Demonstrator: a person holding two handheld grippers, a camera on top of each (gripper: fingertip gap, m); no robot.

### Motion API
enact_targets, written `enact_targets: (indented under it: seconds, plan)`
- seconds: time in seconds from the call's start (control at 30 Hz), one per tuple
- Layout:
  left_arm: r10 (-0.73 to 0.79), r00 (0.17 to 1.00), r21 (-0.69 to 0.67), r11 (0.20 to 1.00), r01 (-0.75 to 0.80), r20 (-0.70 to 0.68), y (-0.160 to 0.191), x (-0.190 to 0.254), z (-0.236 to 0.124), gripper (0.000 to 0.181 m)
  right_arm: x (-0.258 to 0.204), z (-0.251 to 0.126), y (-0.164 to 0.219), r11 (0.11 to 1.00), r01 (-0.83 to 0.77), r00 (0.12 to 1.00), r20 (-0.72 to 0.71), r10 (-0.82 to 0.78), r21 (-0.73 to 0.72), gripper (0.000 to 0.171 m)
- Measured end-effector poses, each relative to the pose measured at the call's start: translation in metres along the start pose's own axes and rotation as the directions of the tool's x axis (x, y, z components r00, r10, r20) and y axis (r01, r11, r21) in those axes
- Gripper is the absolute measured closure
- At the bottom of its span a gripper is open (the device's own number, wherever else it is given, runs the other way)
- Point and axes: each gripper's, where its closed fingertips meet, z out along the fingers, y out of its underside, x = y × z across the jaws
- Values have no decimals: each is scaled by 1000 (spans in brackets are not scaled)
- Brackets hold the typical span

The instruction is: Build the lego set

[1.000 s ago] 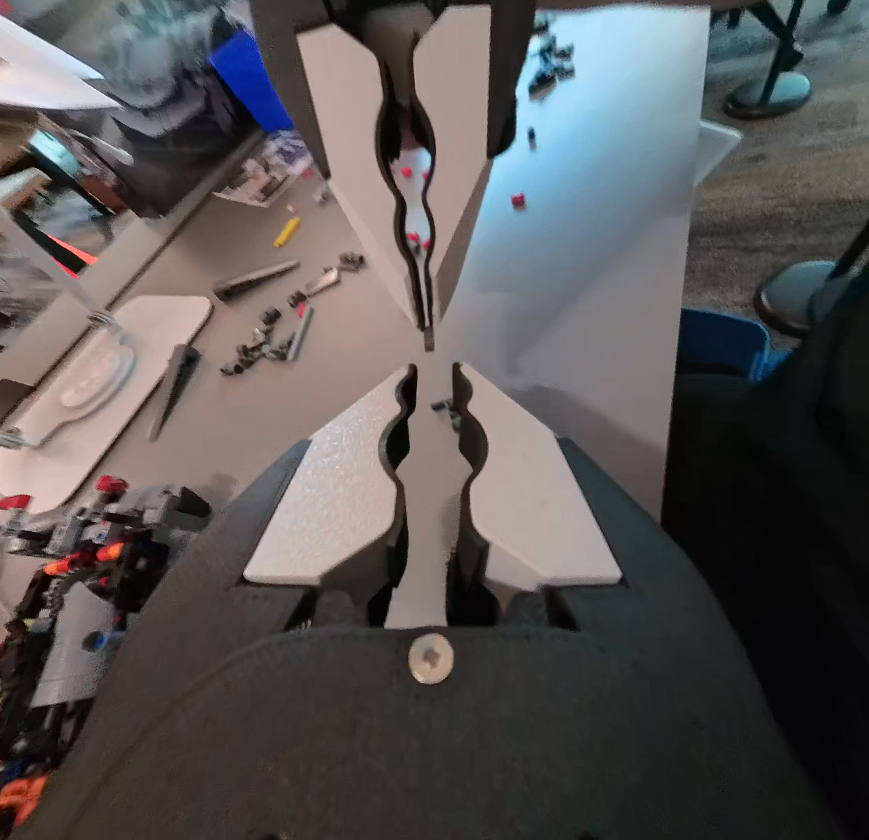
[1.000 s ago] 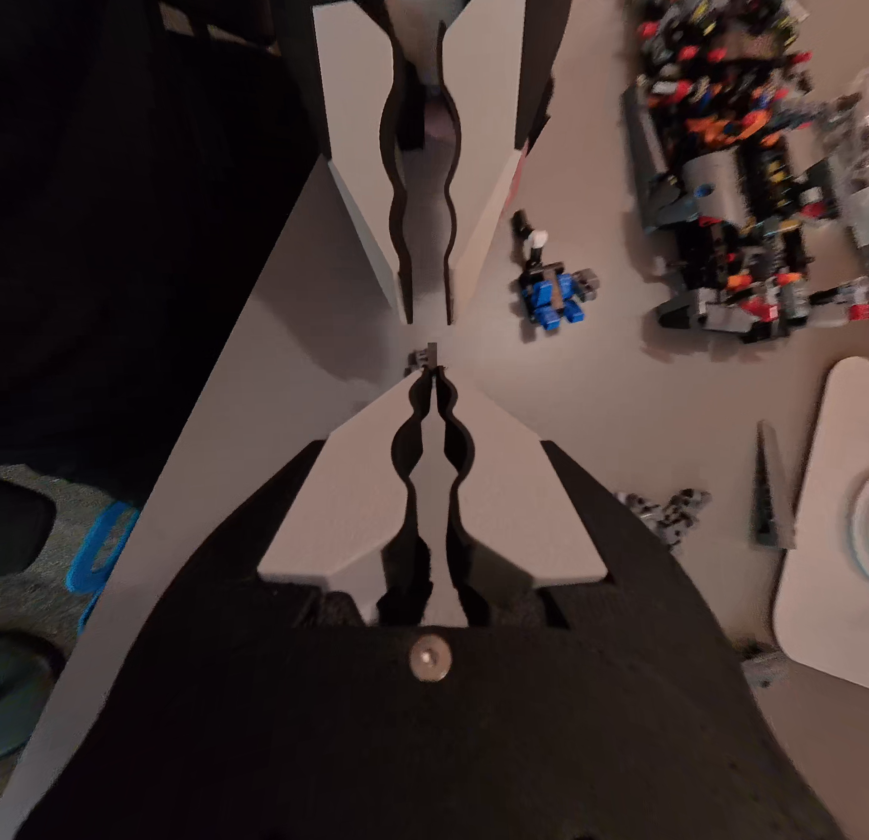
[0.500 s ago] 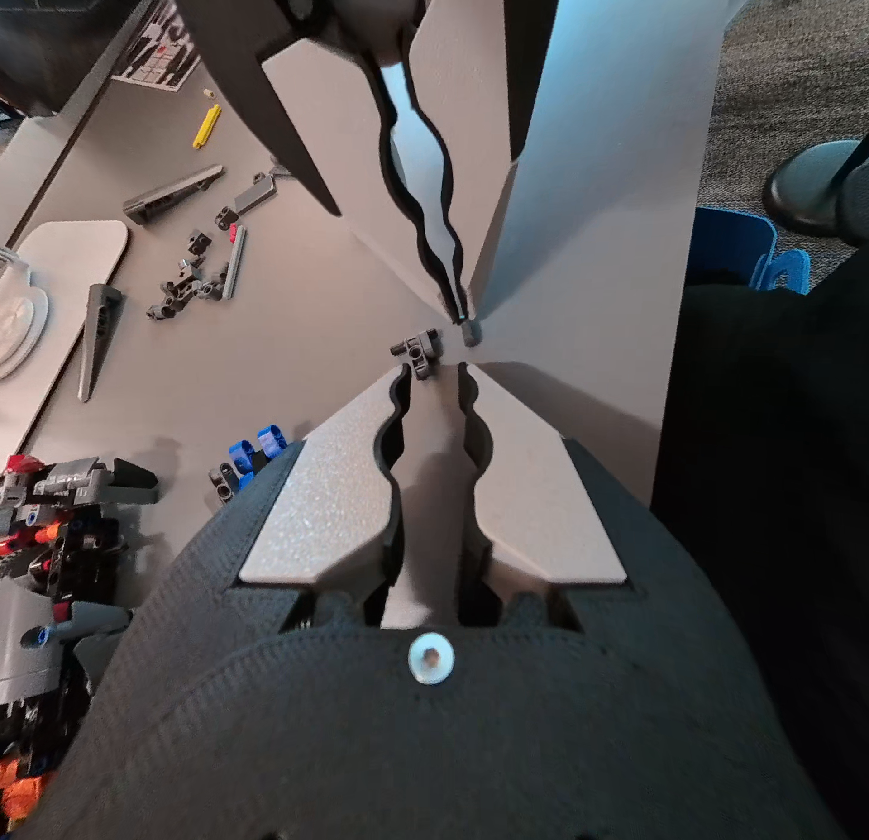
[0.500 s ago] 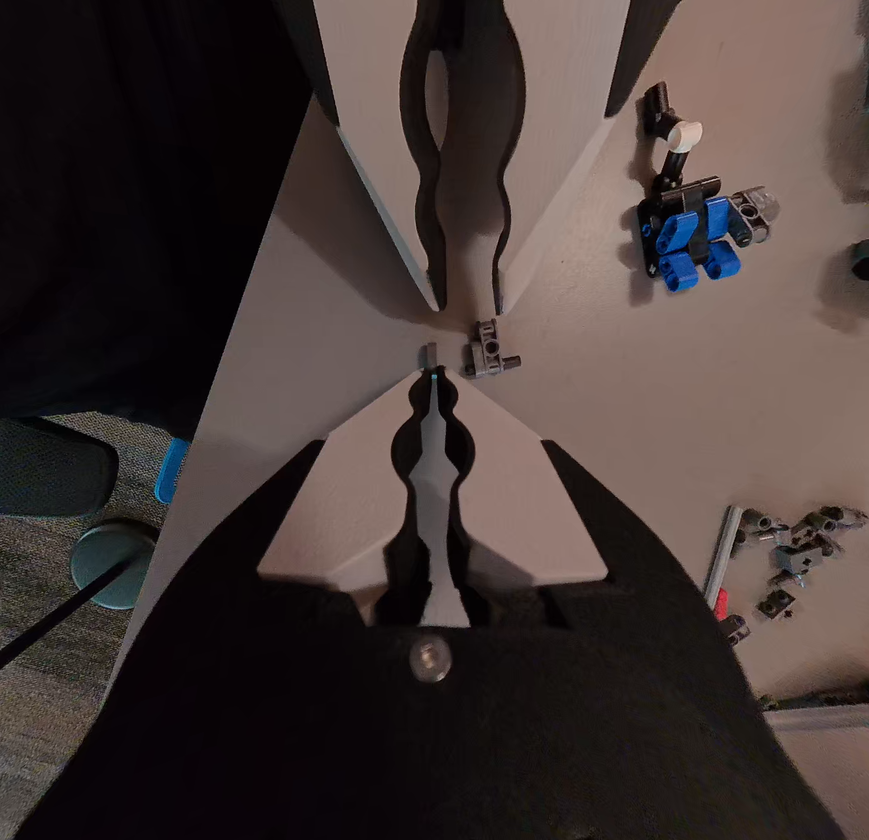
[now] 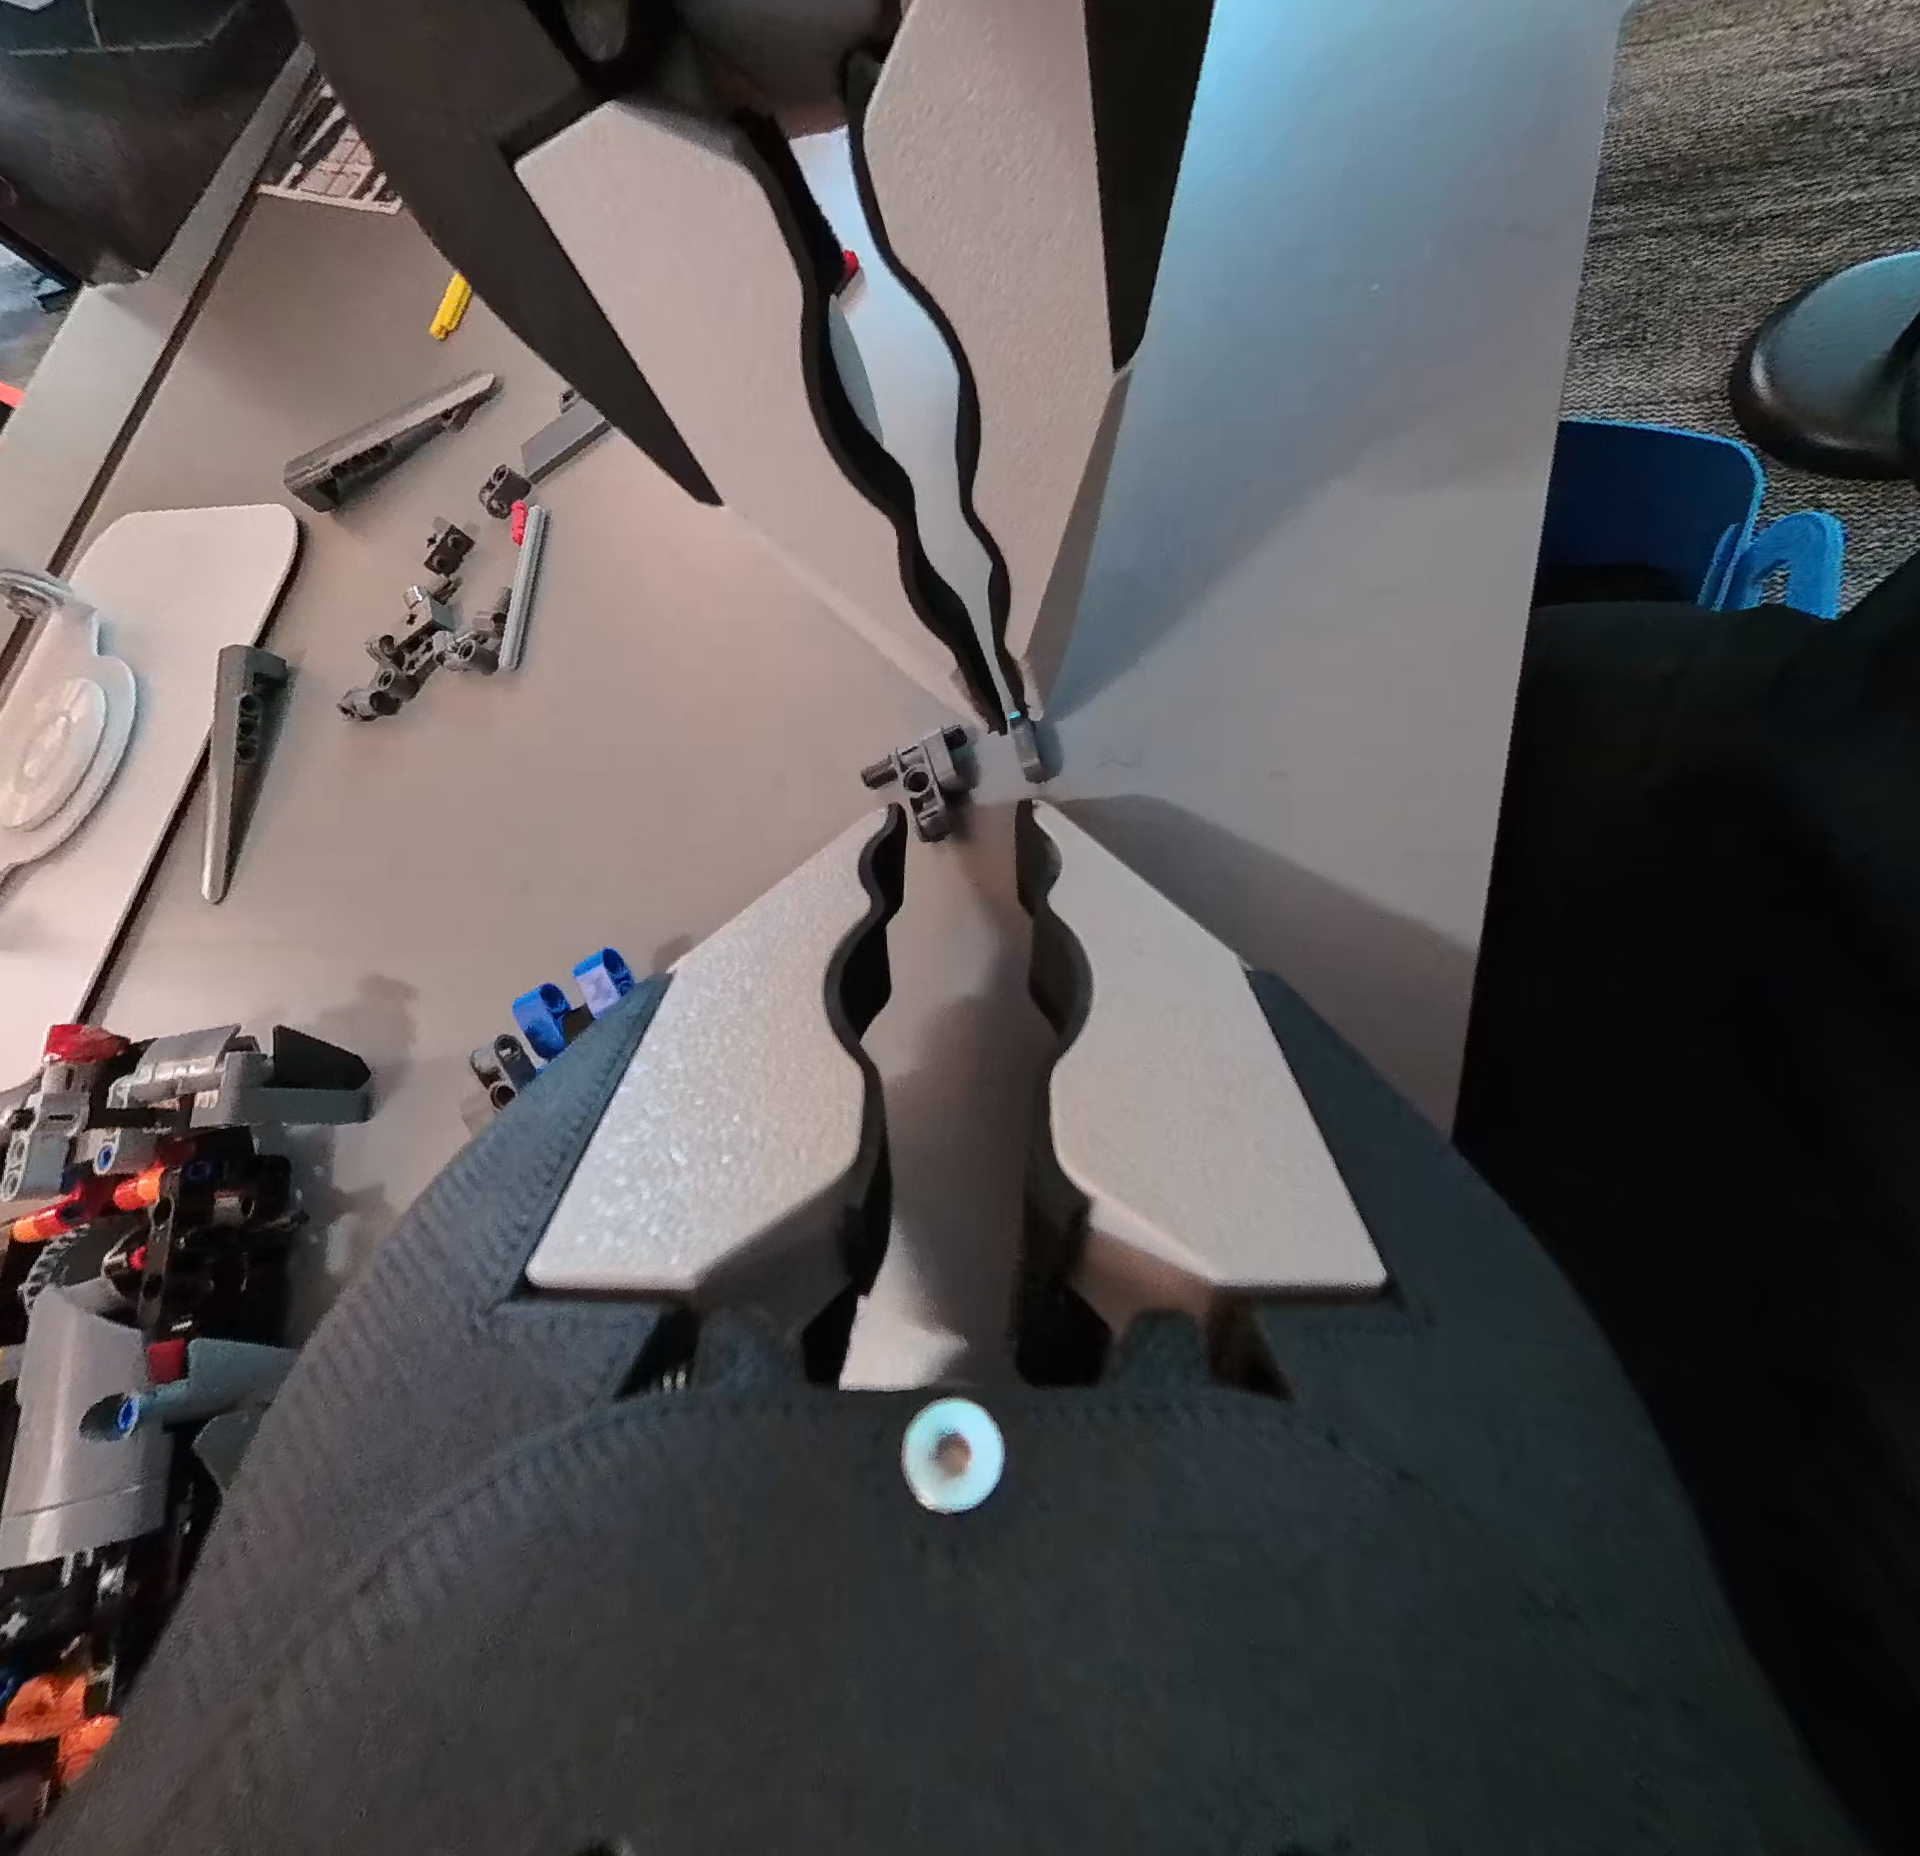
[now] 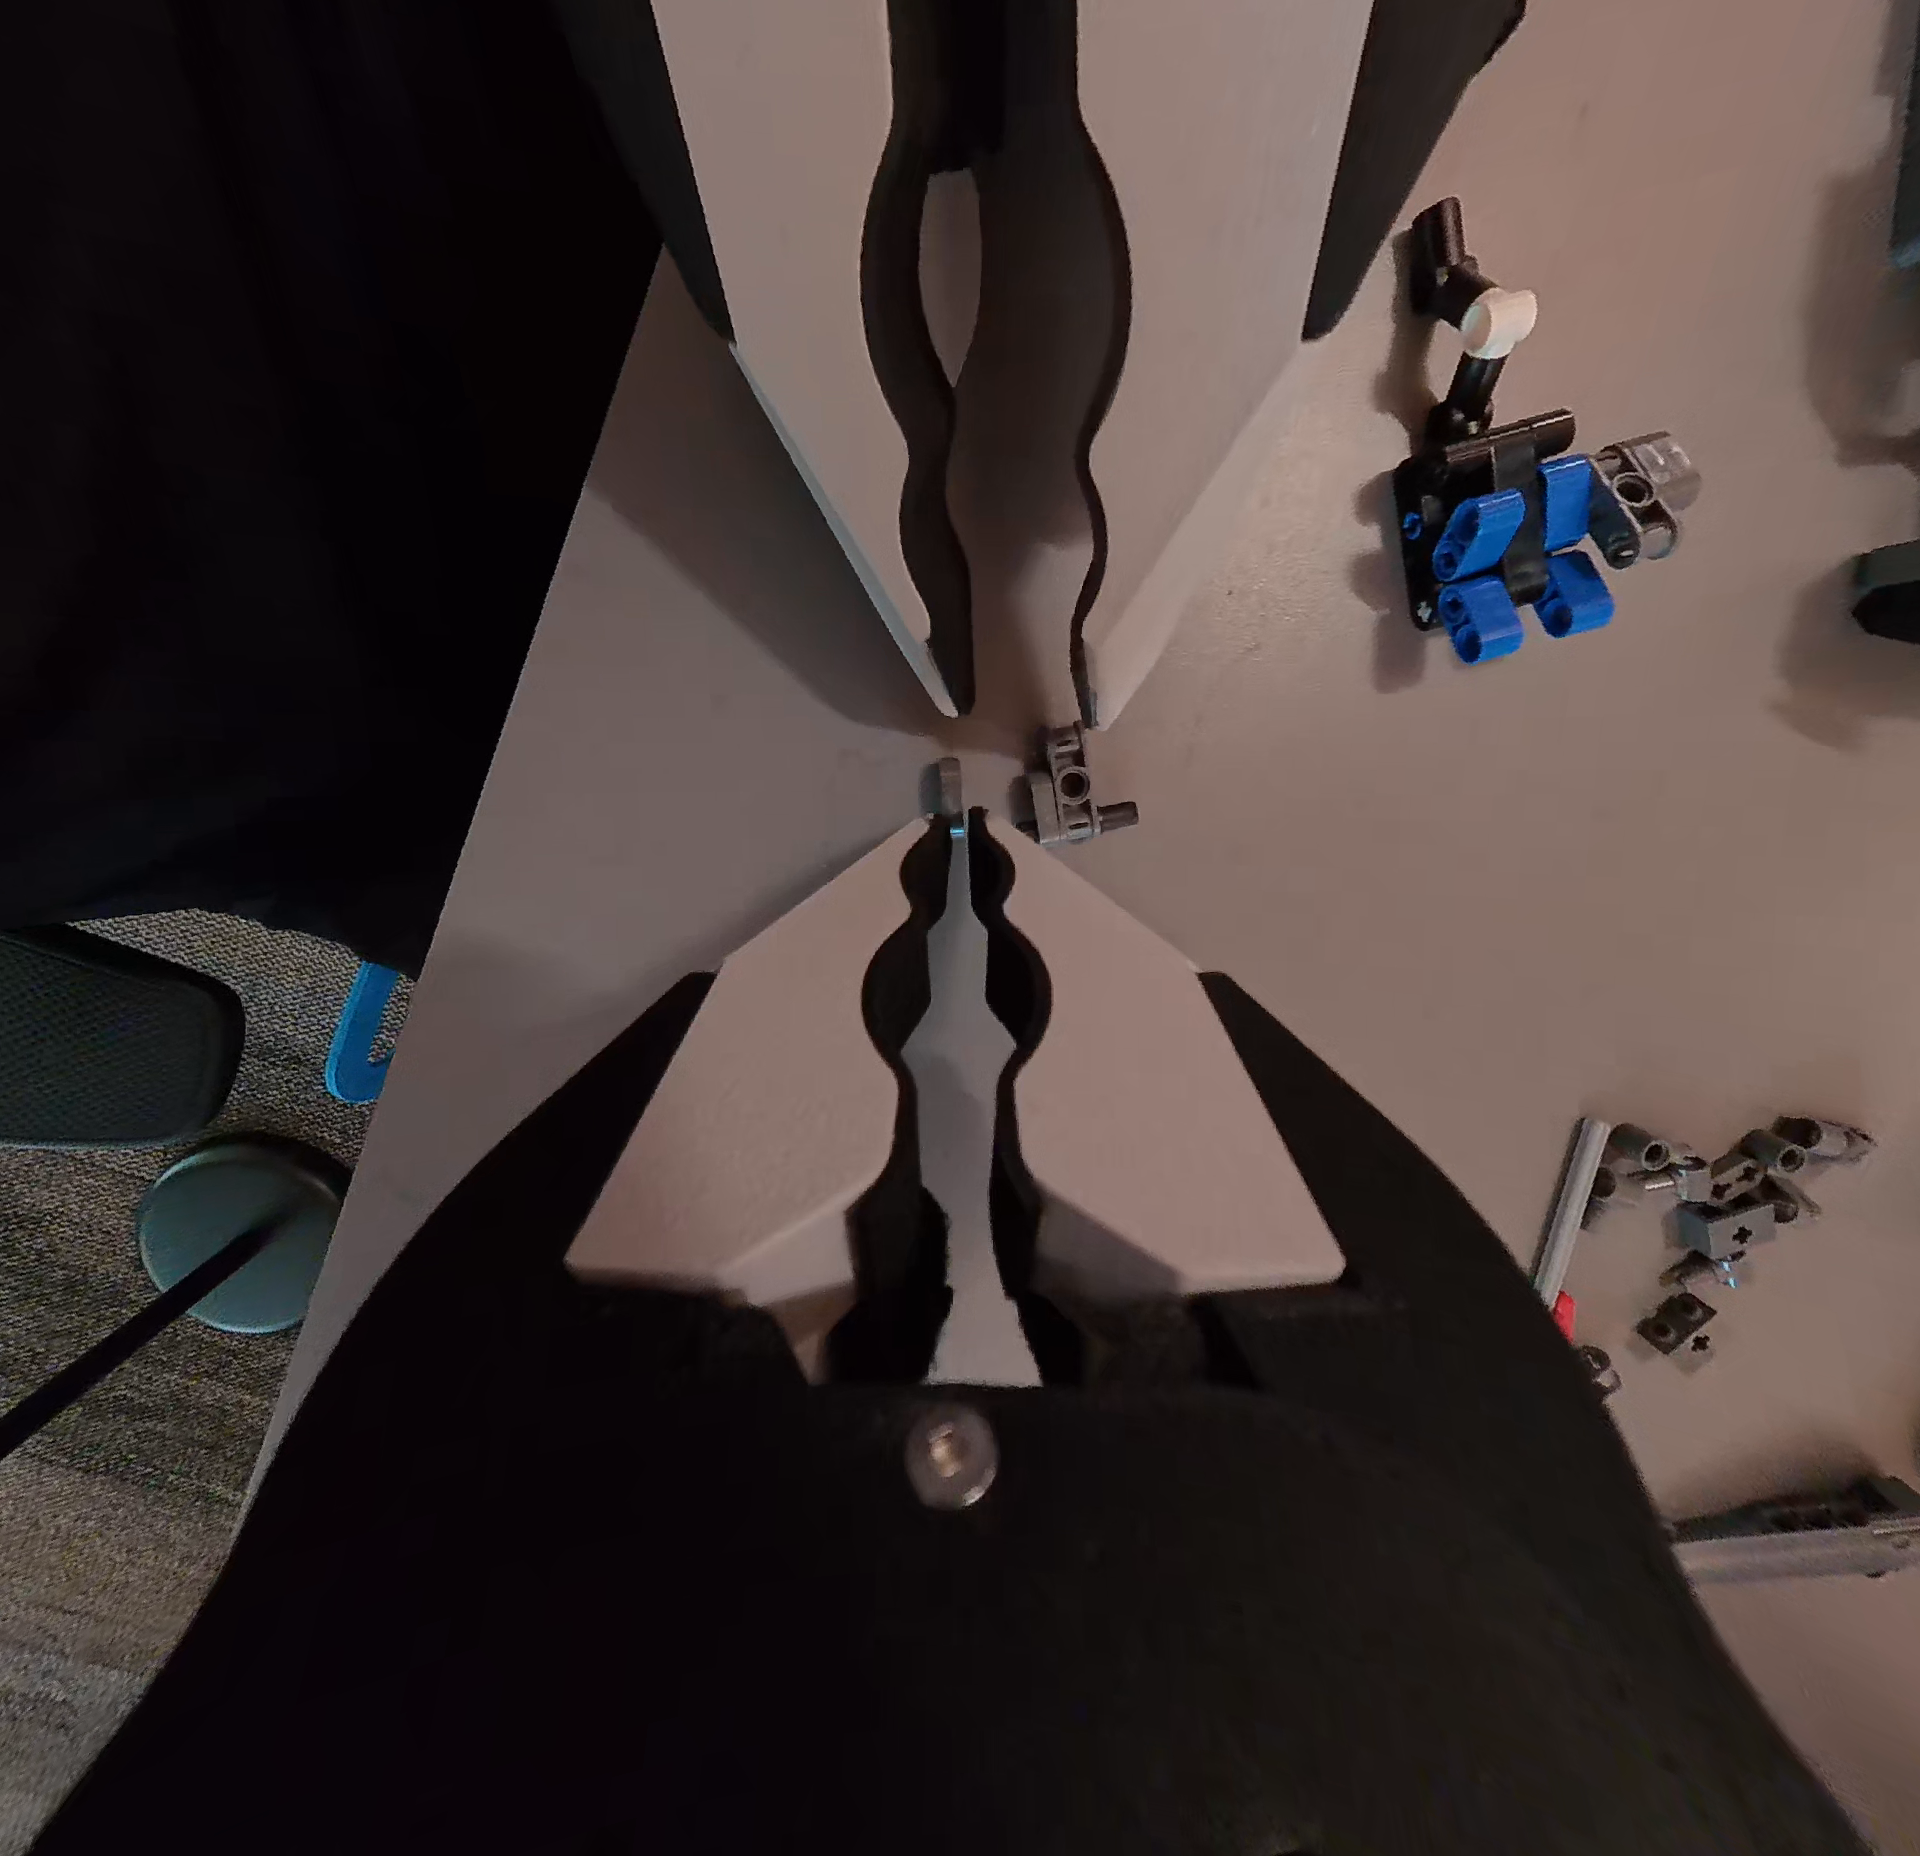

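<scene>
Currently the right hand-held gripper (image 6: 954, 830) pinches a small grey piece (image 6: 945, 786) while the left hand-held gripper (image 5: 961, 819) stands parted beside a grey connector (image 5: 925, 767) on the worktop (image 5: 623, 767).

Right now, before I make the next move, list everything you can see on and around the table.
Grey connector piece: one, on the table, between both grippers' tips.
Small grey piece: one, pinched in the right gripper.
Blue and black subassembly: one, farther along the table in the right wrist view.
Loose grey parts: a cluster, mid-table.
Grey tapered panels: two, near the white board.
Yellow pin: one, far side.
Partly built model: one, black, grey, orange, red; left edge.
Blue bin: one, on the floor.
Left gripper: open.
Right gripper: shut on the small piece.
</scene>
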Motion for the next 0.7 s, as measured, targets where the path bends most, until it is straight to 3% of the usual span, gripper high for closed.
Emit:
enact_targets:
  seconds: [0.53, 0.7]
  plan:
    - [9, 1000, -25, 1000, -8, 6, 3, 0, 3, 153, 2, -12, 8, 995, -84, 993, -82, 89, 53, 163]
    - [0, 1000, -31, 1000, 0, 0, 2, 0, 6, 150, 5, -7, 10, 986, -132, 985, -97, 142, 101, 142]
